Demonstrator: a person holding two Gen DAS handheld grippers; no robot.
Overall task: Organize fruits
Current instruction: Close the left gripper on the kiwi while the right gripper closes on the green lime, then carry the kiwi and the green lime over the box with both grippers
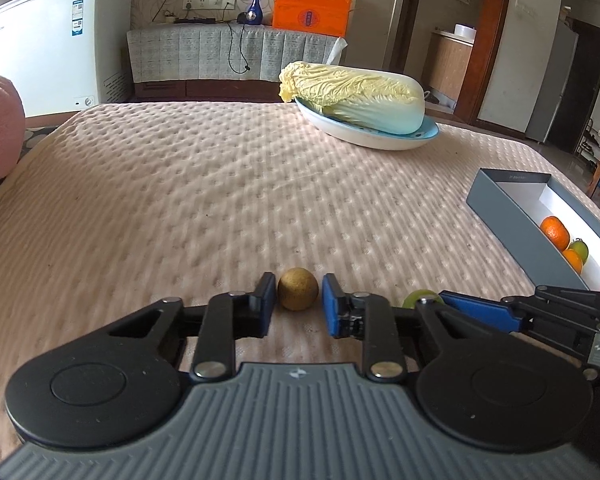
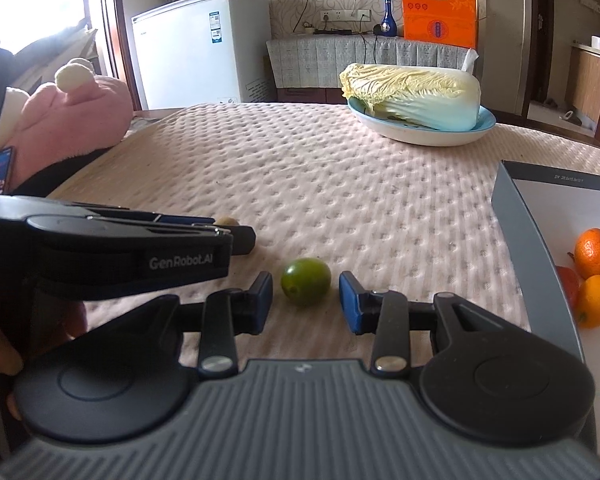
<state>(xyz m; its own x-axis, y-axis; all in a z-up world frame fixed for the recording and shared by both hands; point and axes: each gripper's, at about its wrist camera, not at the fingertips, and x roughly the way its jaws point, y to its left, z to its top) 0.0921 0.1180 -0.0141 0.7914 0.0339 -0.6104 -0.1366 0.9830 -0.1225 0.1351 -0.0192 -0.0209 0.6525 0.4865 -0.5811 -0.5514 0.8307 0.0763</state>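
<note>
Both pickups are starting: the left hand-held gripper (image 1: 299, 294) is bracketing the brown fruit (image 1: 298, 289) on the mattress (image 1: 220, 200), the right hand-held gripper (image 2: 306, 294) the green fruit (image 2: 306, 287), both parted, needing closure before the box (image 2: 516, 216).

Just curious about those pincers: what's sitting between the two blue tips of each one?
Left gripper: a brown round fruit, left wrist view. Right gripper: a green fruit, right wrist view. Neither is clamped.
</note>
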